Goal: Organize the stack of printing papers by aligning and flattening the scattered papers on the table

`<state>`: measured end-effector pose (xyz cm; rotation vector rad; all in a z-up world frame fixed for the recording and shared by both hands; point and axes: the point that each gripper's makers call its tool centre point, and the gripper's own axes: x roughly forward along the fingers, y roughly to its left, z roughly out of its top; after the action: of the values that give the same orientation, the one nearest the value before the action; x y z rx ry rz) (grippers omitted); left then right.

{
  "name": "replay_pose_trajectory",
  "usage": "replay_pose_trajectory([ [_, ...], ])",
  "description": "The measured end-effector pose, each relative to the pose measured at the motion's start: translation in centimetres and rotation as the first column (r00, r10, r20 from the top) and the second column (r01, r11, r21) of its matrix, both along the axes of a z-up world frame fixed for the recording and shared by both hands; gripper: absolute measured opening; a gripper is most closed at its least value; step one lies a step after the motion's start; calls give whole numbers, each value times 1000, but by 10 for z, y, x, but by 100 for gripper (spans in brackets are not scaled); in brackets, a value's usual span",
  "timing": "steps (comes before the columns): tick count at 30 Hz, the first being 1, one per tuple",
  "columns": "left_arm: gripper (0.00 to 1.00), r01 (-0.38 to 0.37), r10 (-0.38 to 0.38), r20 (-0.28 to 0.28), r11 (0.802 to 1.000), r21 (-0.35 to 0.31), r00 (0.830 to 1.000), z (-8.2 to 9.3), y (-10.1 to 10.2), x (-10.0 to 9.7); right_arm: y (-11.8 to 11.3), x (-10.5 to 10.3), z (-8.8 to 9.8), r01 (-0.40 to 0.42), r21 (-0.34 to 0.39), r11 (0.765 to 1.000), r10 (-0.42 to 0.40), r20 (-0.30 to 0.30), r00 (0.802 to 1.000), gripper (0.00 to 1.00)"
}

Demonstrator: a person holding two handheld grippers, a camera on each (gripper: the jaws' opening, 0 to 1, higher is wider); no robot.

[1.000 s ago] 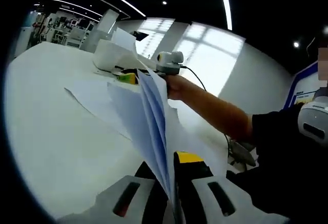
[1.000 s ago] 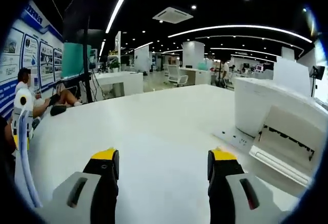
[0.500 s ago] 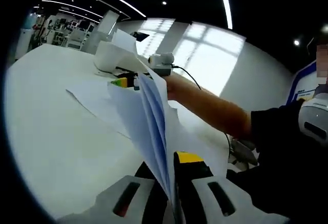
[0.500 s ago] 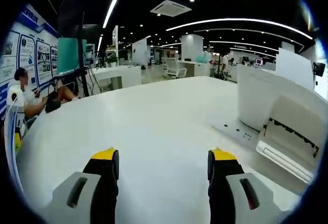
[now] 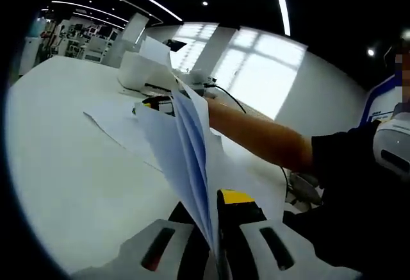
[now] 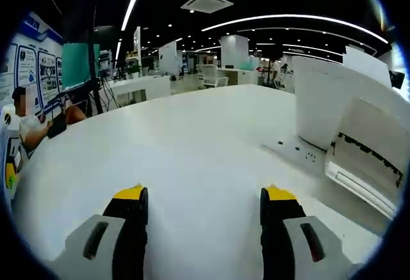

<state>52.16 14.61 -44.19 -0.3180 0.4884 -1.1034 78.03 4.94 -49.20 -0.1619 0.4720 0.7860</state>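
In the left gripper view, the left gripper is clamping a bundle of papers, which is standing up on edge from between its jaws. More loose sheets are lying flat on the white tabletop beyond. A person's forearm is reaching in from the right toward the printer (its gripper is mostly hidden behind the papers).

In the right gripper view, the right gripper is hanging over the bare tabletop with its jaws wide apart, gripping nothing. The printer is sitting at the right.
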Motion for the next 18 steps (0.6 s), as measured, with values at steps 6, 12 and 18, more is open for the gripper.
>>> replay_pose_trajectory([
  [6, 7, 4, -4, -2, 1000, -1, 1000, -1, -3, -2, -5, -4, -7, 25, -27, 999, -24, 7, 1000, 62],
  [12, 7, 9, -9, -7, 1000, -4, 1000, -4, -5, -1, -14, 13, -5, 65, 14, 998, -65, 41, 997, 55],
  [18, 7, 14, -14, -9, 1000, -3, 1000, -6, -6, -2, -11, 13, -4, 47, 47, 998, -50, 66, 997, 52],
])
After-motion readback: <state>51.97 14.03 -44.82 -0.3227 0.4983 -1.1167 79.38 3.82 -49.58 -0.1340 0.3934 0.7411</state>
